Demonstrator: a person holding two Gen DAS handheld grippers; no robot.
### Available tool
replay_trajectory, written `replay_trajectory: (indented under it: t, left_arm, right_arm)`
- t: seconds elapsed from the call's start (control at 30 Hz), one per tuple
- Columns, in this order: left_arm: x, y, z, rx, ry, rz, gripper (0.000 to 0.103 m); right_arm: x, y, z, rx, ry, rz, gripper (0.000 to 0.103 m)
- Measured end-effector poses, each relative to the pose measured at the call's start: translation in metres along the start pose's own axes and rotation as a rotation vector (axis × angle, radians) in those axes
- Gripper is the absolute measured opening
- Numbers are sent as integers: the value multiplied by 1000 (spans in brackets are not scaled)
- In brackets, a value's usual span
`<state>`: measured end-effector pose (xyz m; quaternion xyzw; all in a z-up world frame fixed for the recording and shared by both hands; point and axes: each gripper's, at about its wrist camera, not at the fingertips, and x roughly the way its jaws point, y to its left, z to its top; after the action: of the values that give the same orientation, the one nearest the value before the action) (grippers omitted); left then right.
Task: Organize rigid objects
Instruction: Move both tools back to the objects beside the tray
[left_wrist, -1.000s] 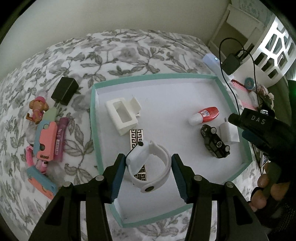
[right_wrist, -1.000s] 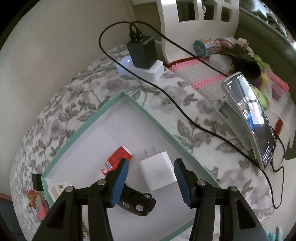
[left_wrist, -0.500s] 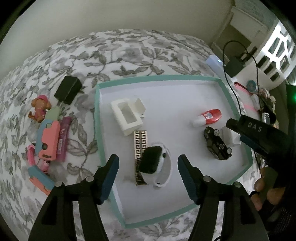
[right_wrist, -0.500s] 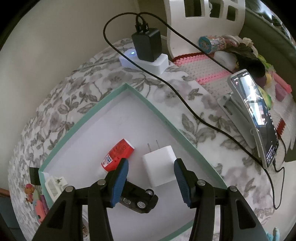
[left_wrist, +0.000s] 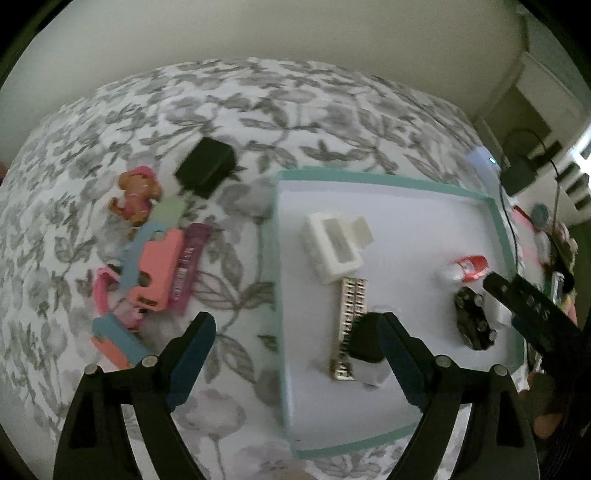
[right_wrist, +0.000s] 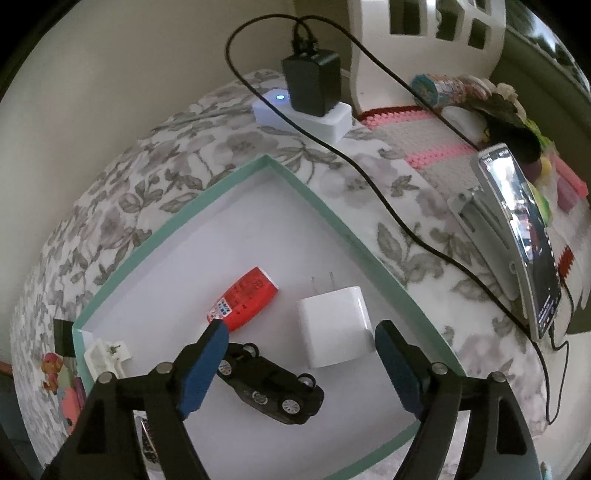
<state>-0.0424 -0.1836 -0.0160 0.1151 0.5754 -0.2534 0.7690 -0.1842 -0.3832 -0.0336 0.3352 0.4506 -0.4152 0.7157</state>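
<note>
Since a second ago: we have let the white smartwatch go, and it now lies in the tray beside the patterned strap; our left gripper has slid off toward the loose pile, and the white charger cube is released on the tray floor.
Left gripper: its jaws have just been opening and stand wide with nothing between them, hanging over the tray's near-left rim and the bedspread.
Right gripper: its jaws have just been opening too; the charger cube sits ahead of them untouched, the pads clear of it.
Tray: a shallow teal-rimmed box on the floral bedspread.
In the tray: a white open case, the strap, the smartwatch, a red-and-white bottle, a black toy car and the charger cube.
Outside still: a black adapter, a toy dog figure, a coral plastic piece, a magenta tube, and pink and blue pieces below them, too blurred for us to name.
Progress: we judge it roughly half done, six pieces in and the left-hand pile waiting.
Next, by our reckoning: the left gripper goes for that pile.
</note>
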Motion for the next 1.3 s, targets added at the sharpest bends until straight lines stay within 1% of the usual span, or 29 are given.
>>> replay_trajectory:
  t: [0.03,0.07,0.13,0.3,0.4,0.47,0.53,0.63,0.7,0.8,0.9,1.03,1.17,1.23,1.3]
  left_arm:
    - [-1,4,1,-11,-2,7,89]
    - [-1,8,2,-22,-3,12,89]
    - [-2,17,4,-50,-2,23,89]
    - [-4,44,9,-111,9,61,89]
    - [-11,65,13,-135,-4,111,89]
    - [-16,80,16,-148,-14,125,89]
    - [-23,101,16,-190,-28,129,89]
    - [-33,135,17,-258,-49,151,89]
    - [-40,155,15,-286,-62,188,89]
    - [-47,180,11,-301,-77,281,89]
    - [-49,196,8,-318,-76,321,89]
    - [-47,210,4,-347,-58,293,89]
    - [-39,212,-2,-344,-30,300,89]
    - [-27,214,-4,-343,4,303,89]
    - [-11,217,-8,-348,61,294,89]
  right_arm:
    - [0,2,0,-12,-3,2,87]
    - [0,5,-1,-23,-6,3,94]
    - [-2,9,-2,-36,-16,9,101]
    - [-10,22,-5,-83,-48,21,103]
    - [-17,34,-8,-119,-64,48,103]
    - [-23,46,-12,-152,-74,82,103]
    - [-28,60,-19,-188,-76,122,103]
    - [-37,91,-33,-265,-61,219,103]
    - [-41,108,-42,-309,-52,254,103]
    - [-46,140,-61,-404,-21,318,103]
    - [-47,161,-76,-444,6,354,103]
    - [-45,188,-96,-490,45,394,103]
    - [-44,215,-120,-572,57,400,103]
    - [-40,226,-131,-616,73,398,103]
    - [-33,235,-143,-654,96,390,103]
